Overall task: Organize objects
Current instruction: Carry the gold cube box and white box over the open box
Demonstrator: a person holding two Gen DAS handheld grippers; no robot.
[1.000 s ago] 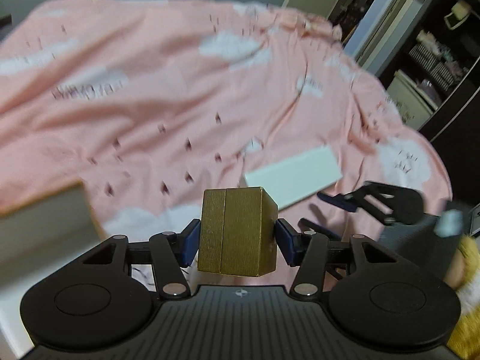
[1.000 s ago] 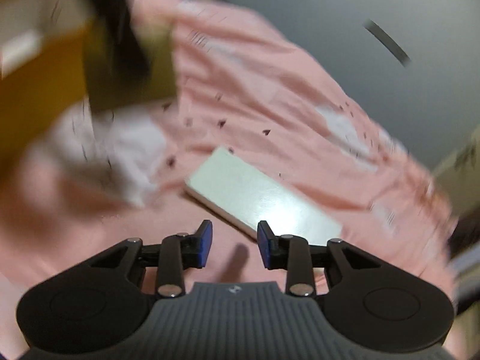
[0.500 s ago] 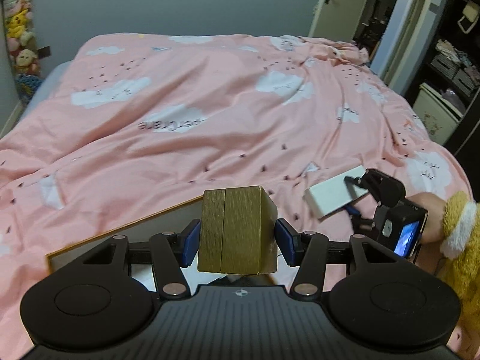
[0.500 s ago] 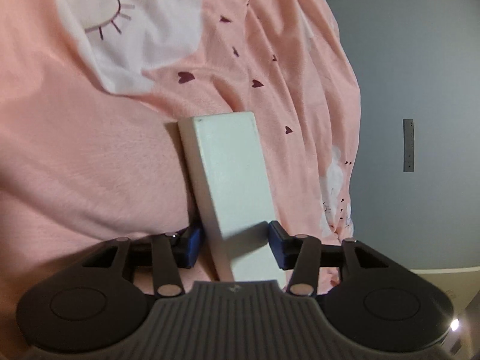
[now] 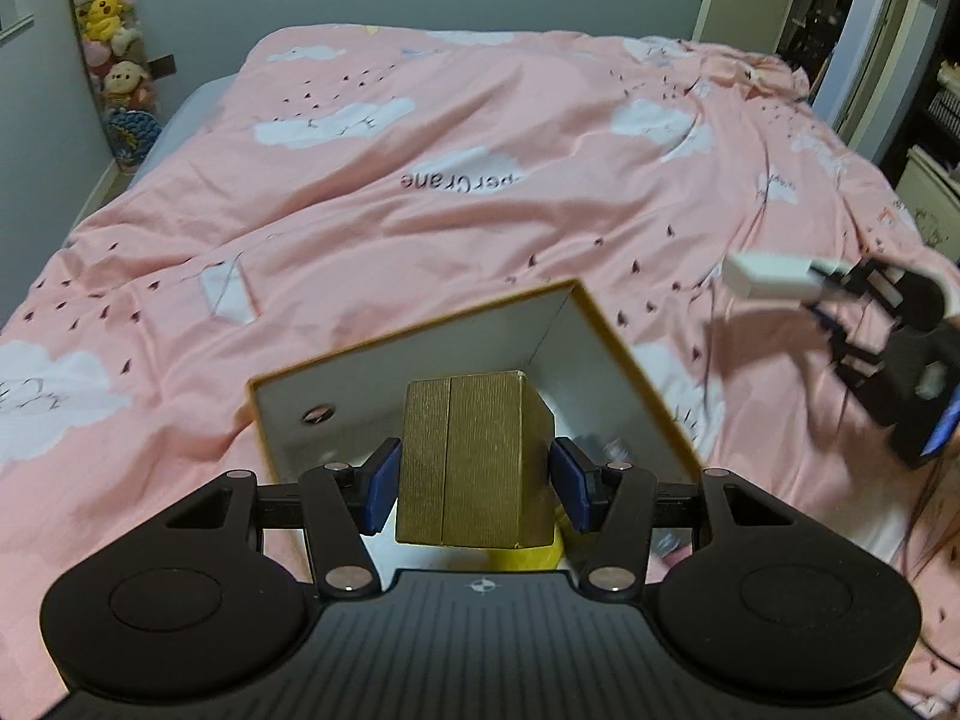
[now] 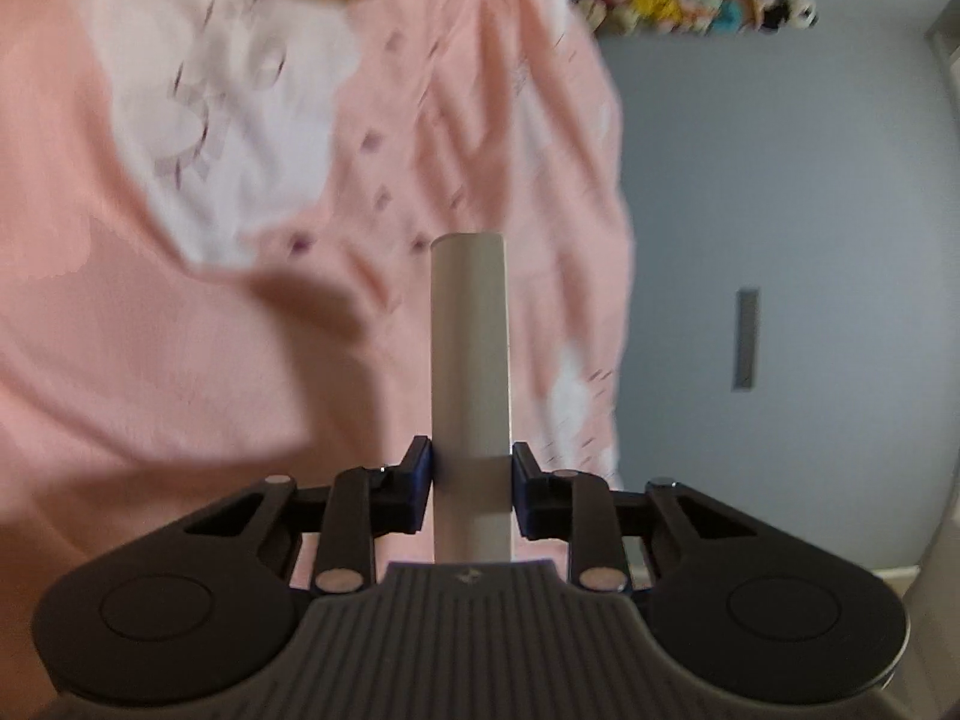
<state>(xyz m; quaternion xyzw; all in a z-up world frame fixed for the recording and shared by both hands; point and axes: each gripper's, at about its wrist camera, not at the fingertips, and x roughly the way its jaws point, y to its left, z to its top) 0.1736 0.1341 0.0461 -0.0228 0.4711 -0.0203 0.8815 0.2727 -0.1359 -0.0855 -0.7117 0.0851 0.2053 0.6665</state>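
Over bed's [image 5: 480,192] near edge: left tongs [image 5: 474,483] clamp rigid, light-looking gold cardboard cube [image 5: 474,456] by flat sides; right tongs [image 6: 471,489], just closed, pinch slim smooth white box [image 6: 471,354].

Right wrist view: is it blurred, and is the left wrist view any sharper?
Right wrist view: pink cloud-print bedspread smeared by motion, thin white box fairly crisp, with its dark shadow on the fabric. Left wrist view: mostly sharp; gold ribbed box crisp; only the right gripper at the edge blurs.
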